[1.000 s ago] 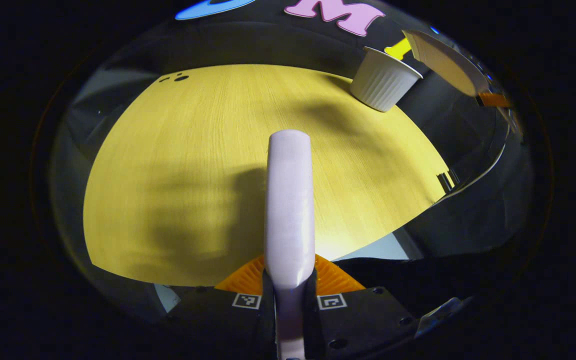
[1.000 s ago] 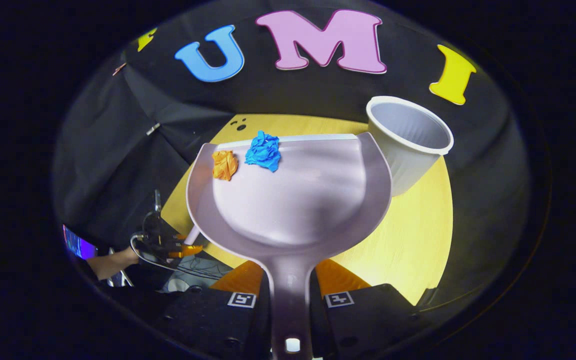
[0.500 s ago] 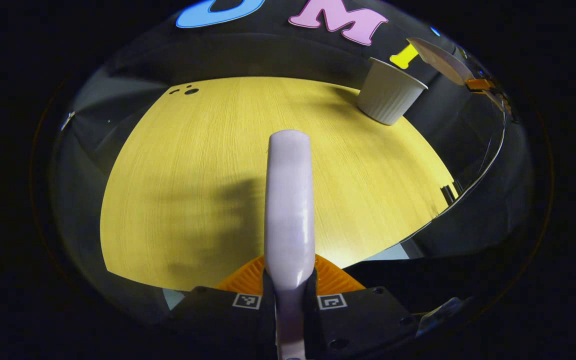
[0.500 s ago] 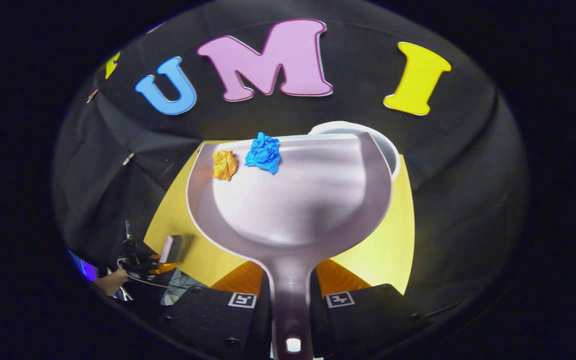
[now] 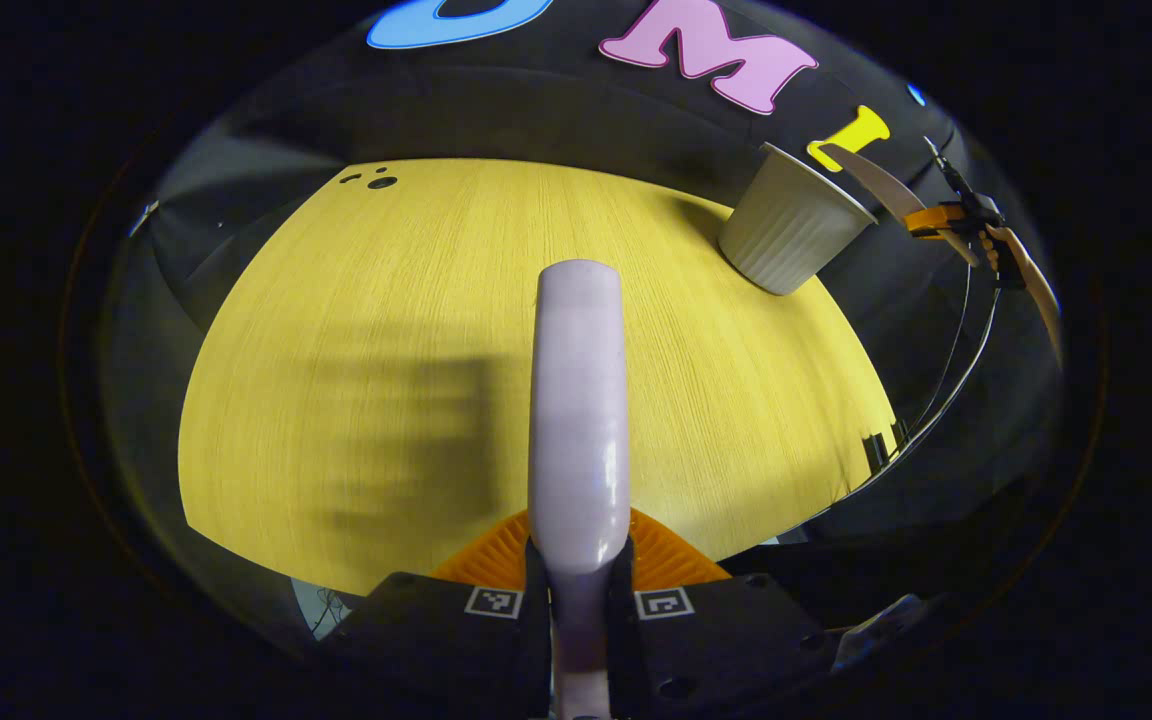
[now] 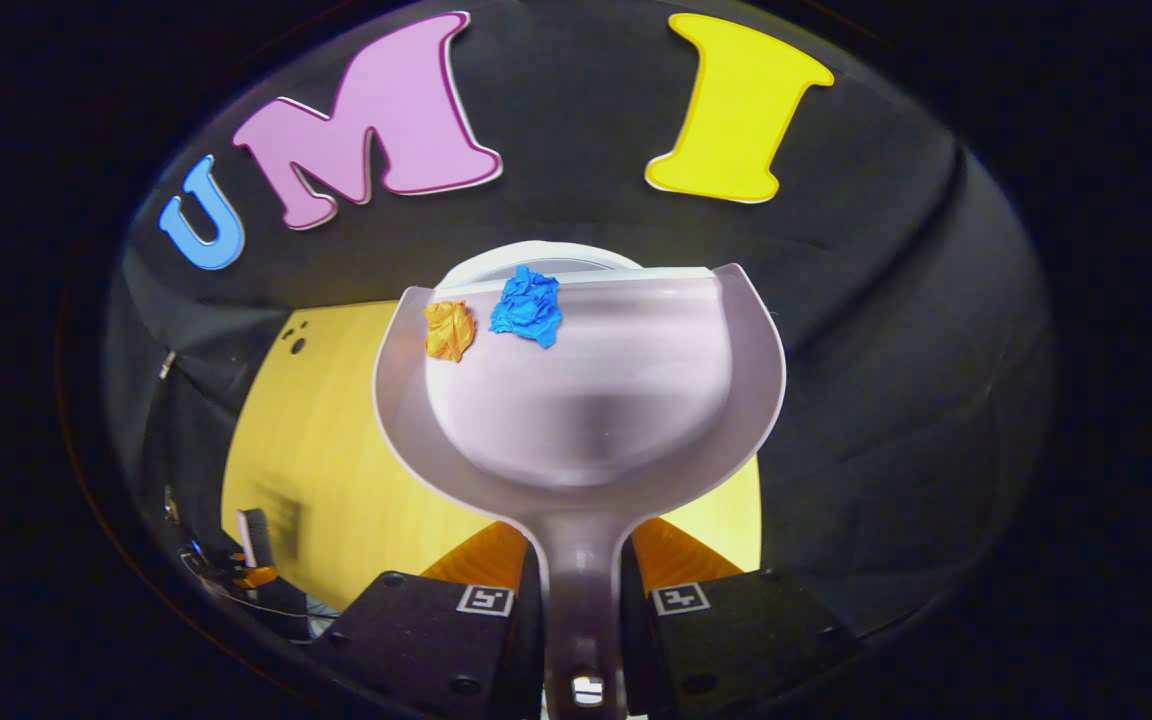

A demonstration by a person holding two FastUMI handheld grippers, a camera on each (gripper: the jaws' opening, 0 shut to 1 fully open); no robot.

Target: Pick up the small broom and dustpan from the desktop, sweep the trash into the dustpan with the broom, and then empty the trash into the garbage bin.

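1. Your dustpan (image 6: 586,390) sat level before the garbage bin (image 6: 536,258), its front lip over the bin's rim; a blue wad (image 6: 528,305) and an orange wad (image 6: 449,330), light and loose, lay near that lip.
2. Your right tongs (image 6: 584,570) clamped its stiff, likely slippery handle.
3. Your left tongs (image 5: 581,565) pinched the broom (image 5: 579,400), over the bench (image 5: 386,330), well short of the bin.

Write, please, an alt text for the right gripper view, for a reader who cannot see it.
The right gripper is shut on the handle of a dustpan that carries an orange paper ball and a blue paper ball near its front lip. The rim of the white bin shows just behind that lip, with the yellow desktop below.
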